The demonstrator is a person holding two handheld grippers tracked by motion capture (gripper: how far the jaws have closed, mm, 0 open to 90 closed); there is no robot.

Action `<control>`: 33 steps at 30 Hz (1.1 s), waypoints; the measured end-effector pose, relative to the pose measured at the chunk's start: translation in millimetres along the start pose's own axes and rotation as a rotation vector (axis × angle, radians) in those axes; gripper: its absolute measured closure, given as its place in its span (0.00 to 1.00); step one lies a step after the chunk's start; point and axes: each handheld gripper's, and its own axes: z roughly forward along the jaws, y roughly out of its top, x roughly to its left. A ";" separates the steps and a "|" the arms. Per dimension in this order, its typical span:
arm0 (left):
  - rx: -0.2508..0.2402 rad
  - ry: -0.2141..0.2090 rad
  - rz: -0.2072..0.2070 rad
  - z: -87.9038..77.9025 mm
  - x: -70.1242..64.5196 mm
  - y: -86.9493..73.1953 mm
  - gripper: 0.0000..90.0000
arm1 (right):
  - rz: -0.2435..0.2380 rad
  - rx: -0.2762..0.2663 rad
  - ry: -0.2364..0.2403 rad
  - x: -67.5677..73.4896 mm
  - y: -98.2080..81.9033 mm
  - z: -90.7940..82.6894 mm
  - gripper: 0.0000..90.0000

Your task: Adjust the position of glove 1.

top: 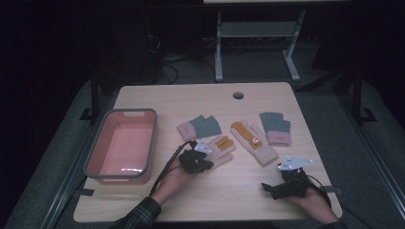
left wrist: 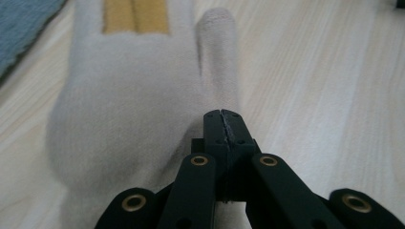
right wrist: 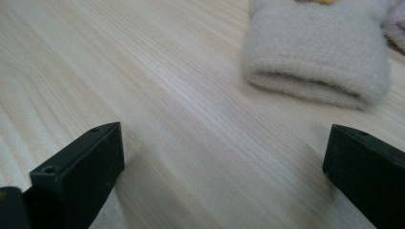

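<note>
Two claws: left claw (left wrist: 223,125) pinching fuzzy cream knit glove (left wrist: 138,105), right claw (right wrist: 224,162) spread over woodgrain table (right wrist: 157,95).

High view overlooks the table (top: 200,191); tong cameras skim it closely.

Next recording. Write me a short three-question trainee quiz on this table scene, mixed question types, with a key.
1. True or false: the left hand-held gripper has its jaws shut on the cream glove.
2. How many gloves lie on the table? A) two B) three C) four
3. Fill in: the pink bin with the grey rim sits at the table's ____ side in the high view.

Key
1. True: the jaws meet at the glove's edge near the thumb.
2. C: two cream gloves with yellow patches, two grey-and-pink ones.
3. Left. It holds nothing yet, and the right hand-held gripper stands open above bare wood.
</note>
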 end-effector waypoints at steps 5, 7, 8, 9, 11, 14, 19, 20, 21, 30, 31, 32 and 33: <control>0.003 -0.049 0.004 2.6 -7.4 2.1 1.00 | 0.000 0.000 0.000 0.0 0.0 0.0 0.00; 0.000 -0.057 0.010 3.5 -11.0 2.8 1.00 | 0.000 0.000 0.000 0.0 0.0 0.0 0.00; 0.001 -0.062 0.019 3.4 -12.4 3.0 1.00 | 0.000 0.000 0.000 0.0 0.0 0.0 0.00; 0.002 -0.068 0.029 2.8 -12.5 3.1 1.00 | 0.000 0.000 0.000 0.0 0.0 0.0 0.00; -0.015 -0.088 0.025 -0.2 -11.9 3.1 1.00 | 0.000 0.000 0.000 0.0 0.0 0.0 0.00; -0.051 -0.093 0.023 -10.5 -6.5 4.3 1.00 | 0.000 0.000 0.000 0.0 0.0 0.0 0.00; -0.095 0.008 -0.010 -31.1 8.0 3.2 1.00 | -0.001 0.000 0.001 0.0 0.1 0.1 0.00; -0.094 0.032 -0.016 -34.5 11.6 2.0 1.00 | -0.001 0.000 0.001 0.0 0.1 0.1 0.00; -0.096 0.060 -0.027 -37.4 16.1 -0.1 1.00 | -0.002 0.000 0.002 0.1 0.1 0.1 0.00; 0.008 0.200 -0.104 -32.6 33.0 -13.0 1.00 | -0.002 0.000 0.003 0.0 0.1 0.1 0.00; 0.025 0.196 -0.107 -31.4 33.2 -13.7 1.00 | -0.001 0.000 0.003 0.1 0.1 0.0 0.00; 0.028 0.191 -0.110 -30.5 32.8 -14.2 1.00 | 0.000 0.001 0.003 0.2 0.1 0.0 0.00; 0.032 0.186 -0.102 -29.8 32.8 -14.7 0.99 | -0.002 -0.001 0.003 0.1 0.1 0.1 0.00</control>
